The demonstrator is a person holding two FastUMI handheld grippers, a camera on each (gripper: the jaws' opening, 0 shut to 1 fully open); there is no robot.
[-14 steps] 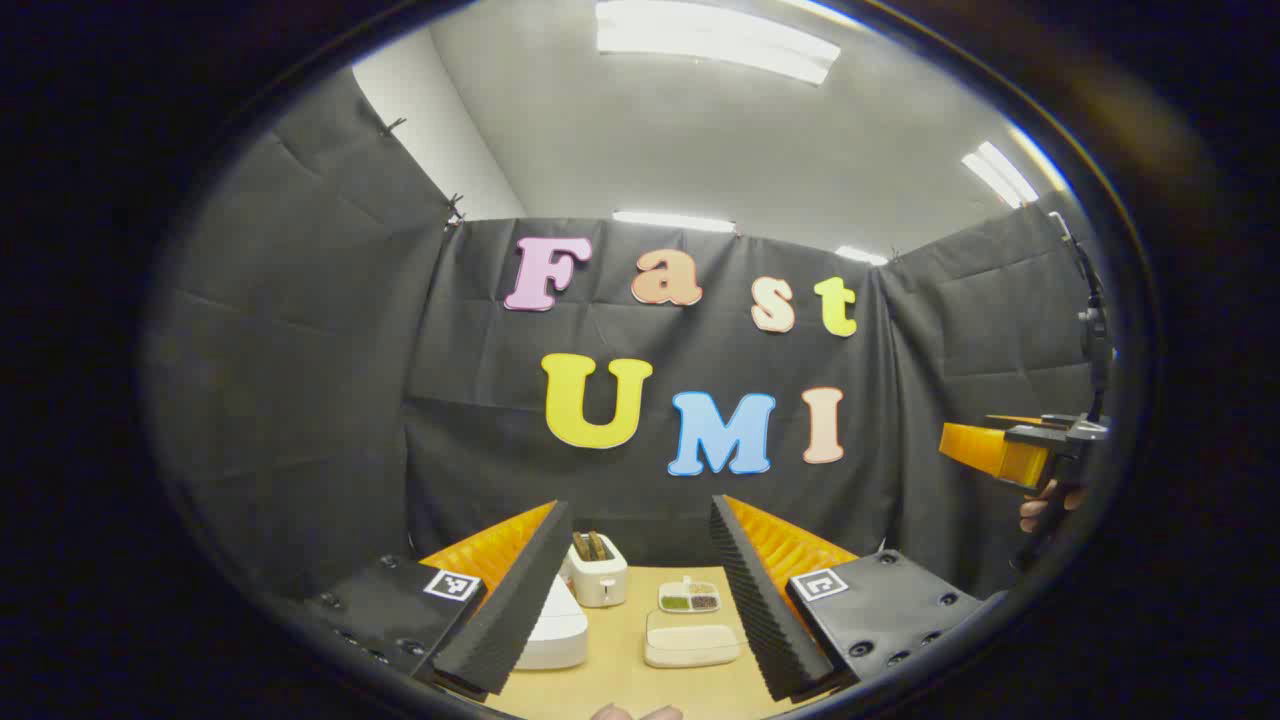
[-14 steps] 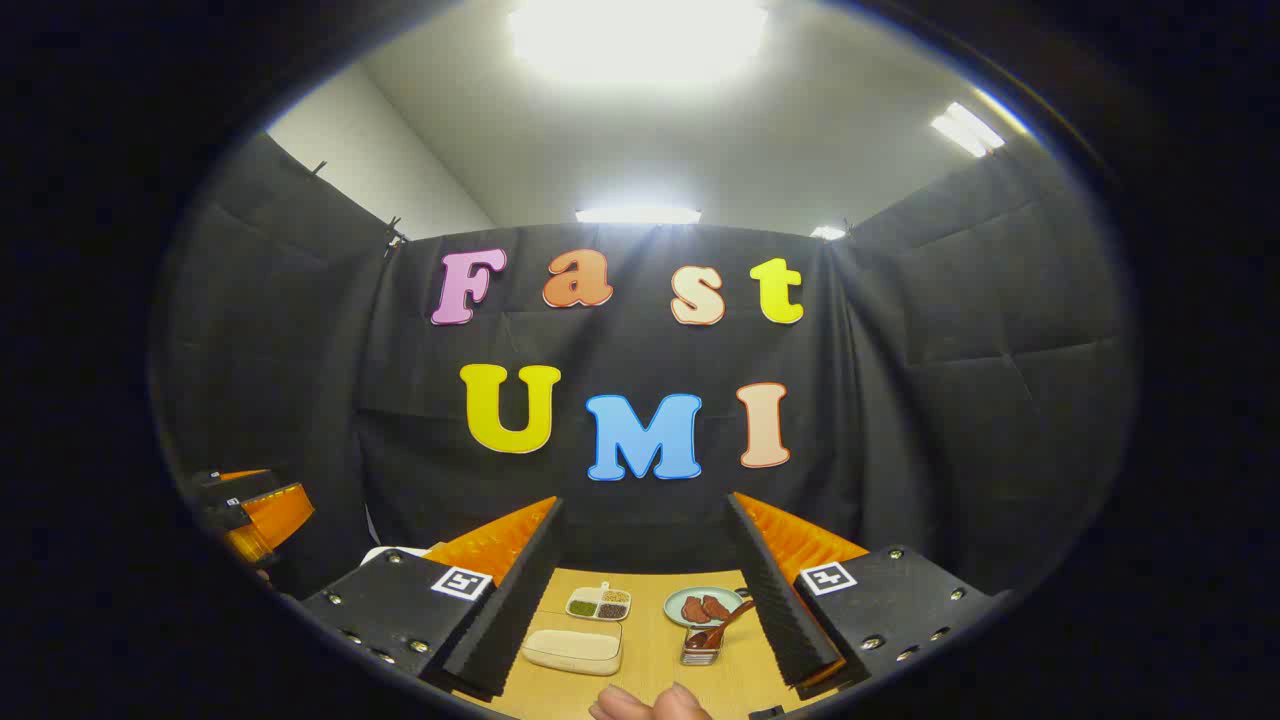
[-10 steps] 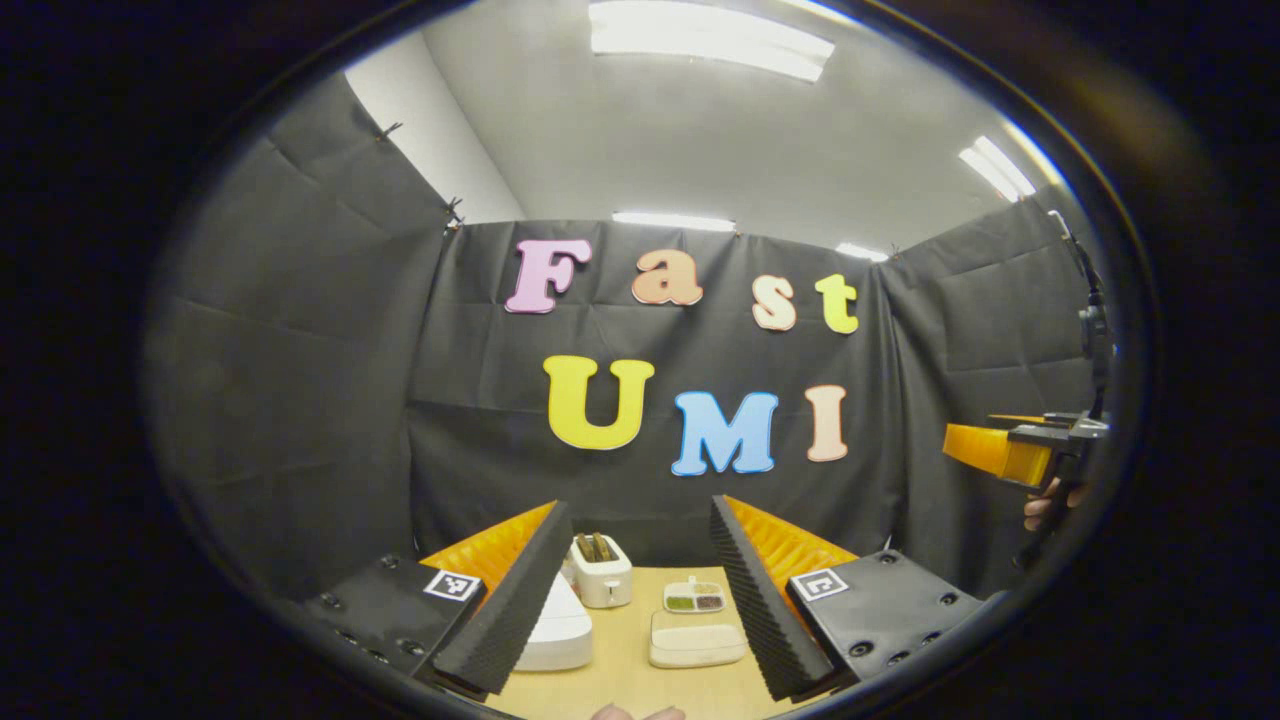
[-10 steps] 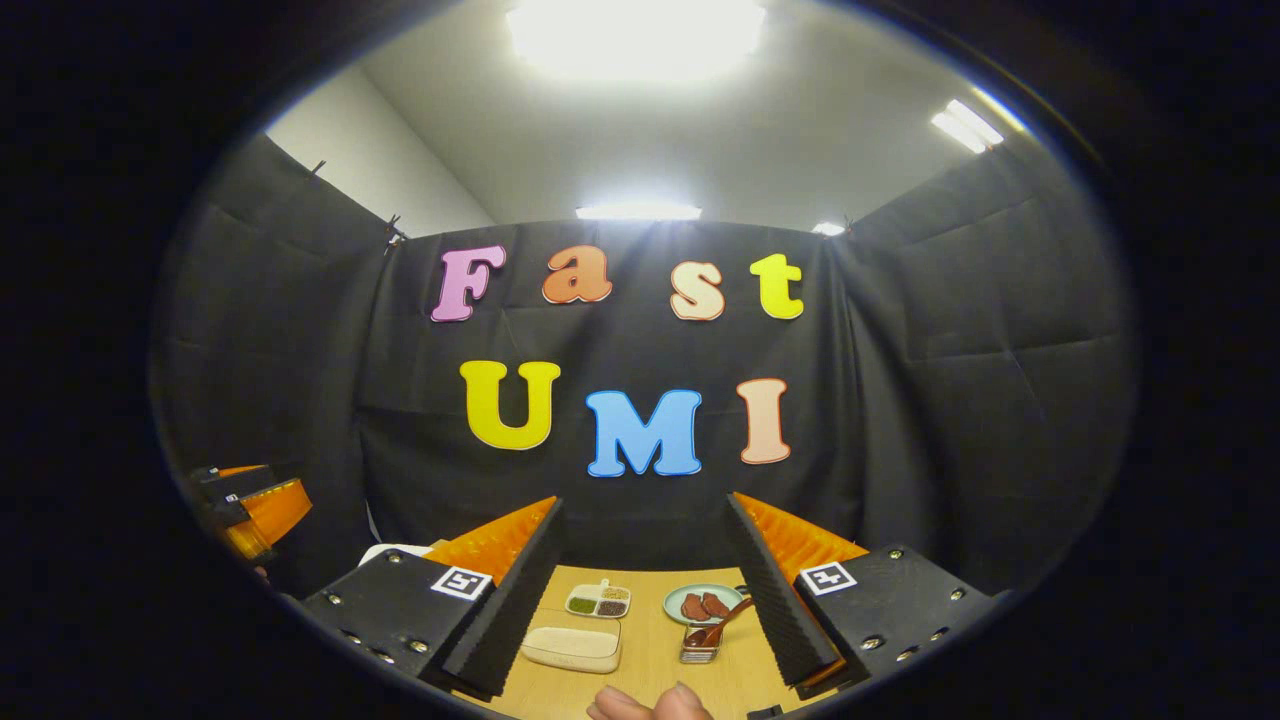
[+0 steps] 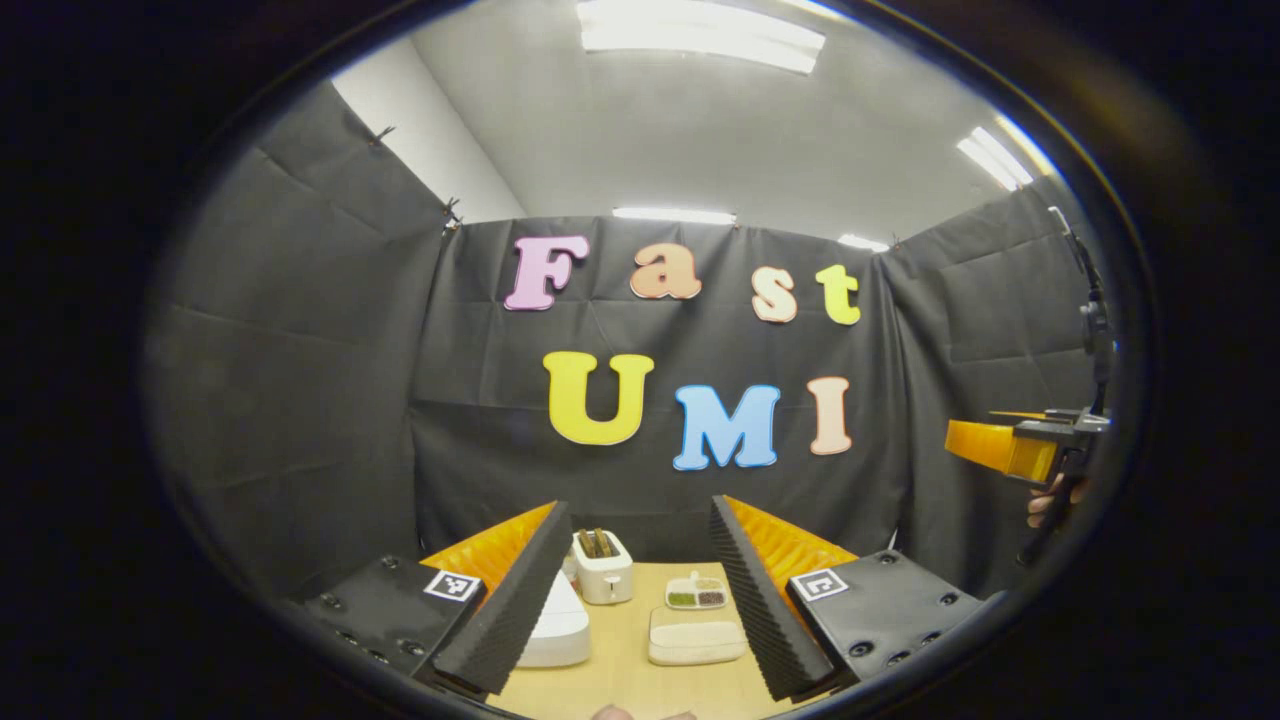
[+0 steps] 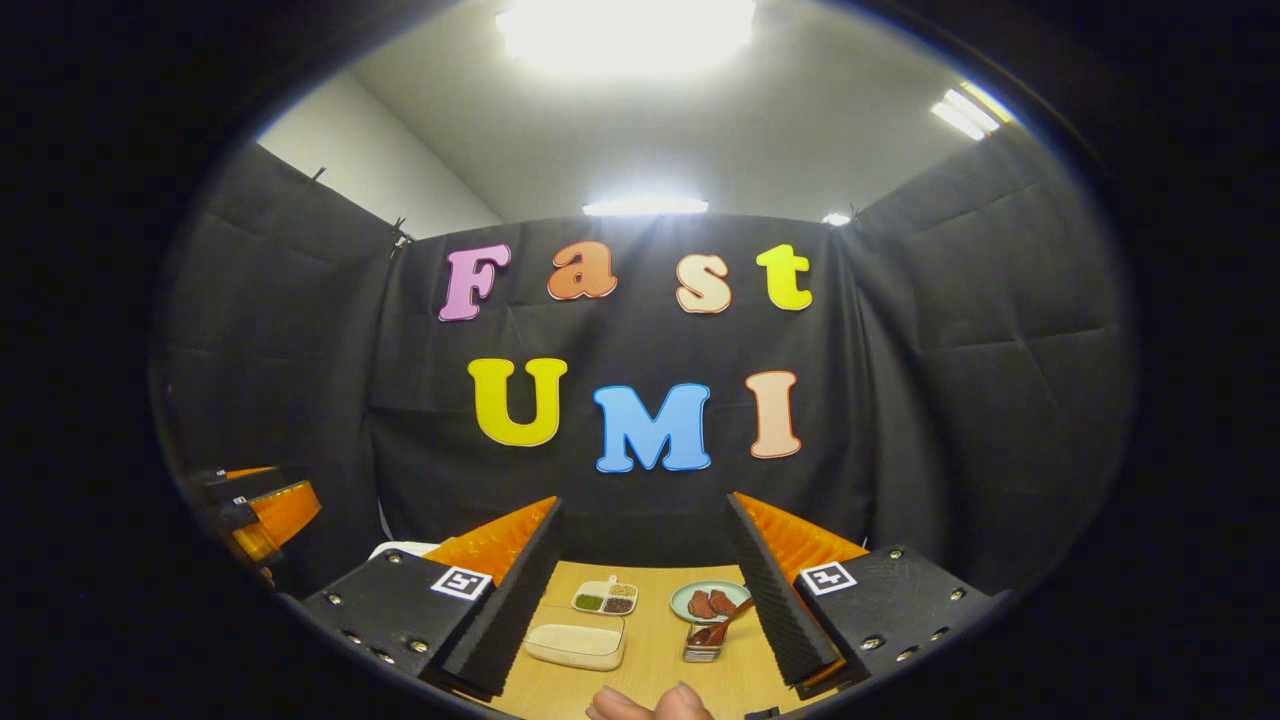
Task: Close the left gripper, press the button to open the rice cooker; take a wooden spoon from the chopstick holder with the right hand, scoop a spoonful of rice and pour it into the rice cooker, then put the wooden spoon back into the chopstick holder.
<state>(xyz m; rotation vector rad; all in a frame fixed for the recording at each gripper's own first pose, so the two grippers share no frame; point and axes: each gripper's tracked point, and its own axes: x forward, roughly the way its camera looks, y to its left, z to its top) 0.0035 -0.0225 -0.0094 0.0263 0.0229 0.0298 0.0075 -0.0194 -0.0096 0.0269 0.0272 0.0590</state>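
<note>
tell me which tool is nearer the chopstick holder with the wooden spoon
Right. The chopstick holder sits between the right tool's fingers just ahead; the left tool faces the rice cooker and toaster.

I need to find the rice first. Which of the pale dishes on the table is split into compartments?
The small divided dish, farther back, has sections holding green and dark contents. The larger rectangular rice tray in front of it is one undivided basin.

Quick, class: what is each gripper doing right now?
Left gripper: open, holding nothing.
Right gripper: open, holding nothing.
</note>
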